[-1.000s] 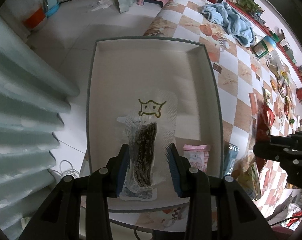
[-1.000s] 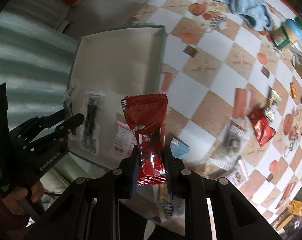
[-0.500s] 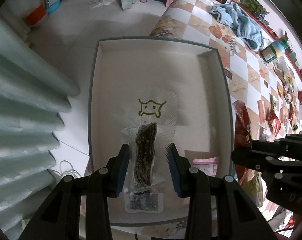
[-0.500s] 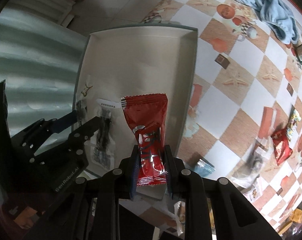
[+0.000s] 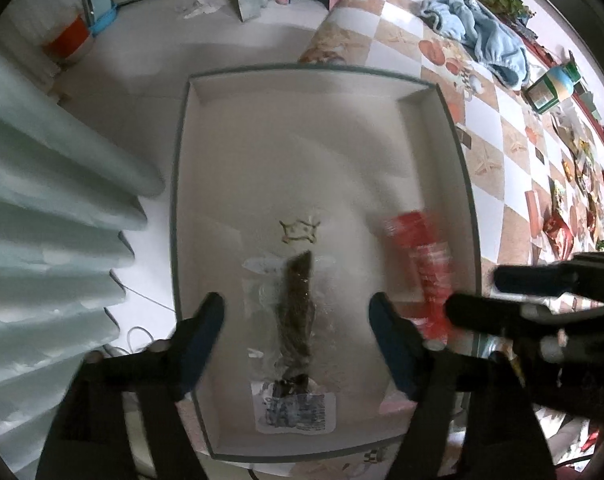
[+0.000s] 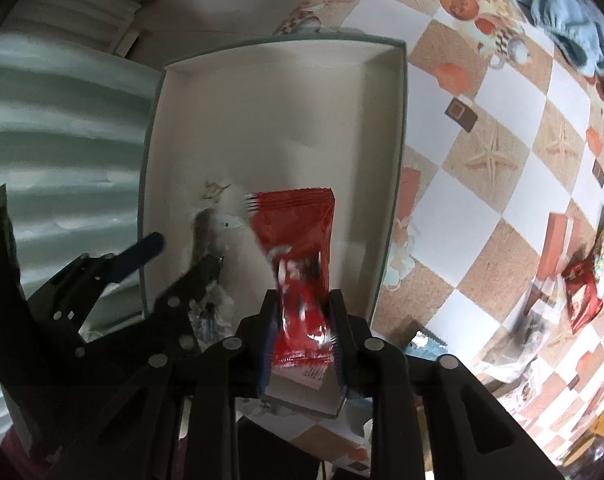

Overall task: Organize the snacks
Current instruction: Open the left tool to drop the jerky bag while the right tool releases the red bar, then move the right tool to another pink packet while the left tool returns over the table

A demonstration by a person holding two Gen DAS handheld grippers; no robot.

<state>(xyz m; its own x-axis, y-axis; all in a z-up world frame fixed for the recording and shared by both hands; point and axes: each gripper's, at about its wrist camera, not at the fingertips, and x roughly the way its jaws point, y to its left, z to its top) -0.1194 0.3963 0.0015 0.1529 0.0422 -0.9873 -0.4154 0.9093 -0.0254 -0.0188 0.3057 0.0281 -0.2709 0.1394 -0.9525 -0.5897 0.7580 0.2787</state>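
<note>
Both tongs opening — left tongs off crinkly clear pouch, right tongs around glossy red packet.

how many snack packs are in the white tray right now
2: a clear pack with a dark strip lies between the left gripper's opening jaws; a red pack sits between the right gripper's opening jaws. Others may be hidden.

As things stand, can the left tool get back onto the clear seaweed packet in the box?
Probably yes: the left tool is opening, straddling the clear seaweed packet lying in the box; the red packet sits clear, to the right.
</note>
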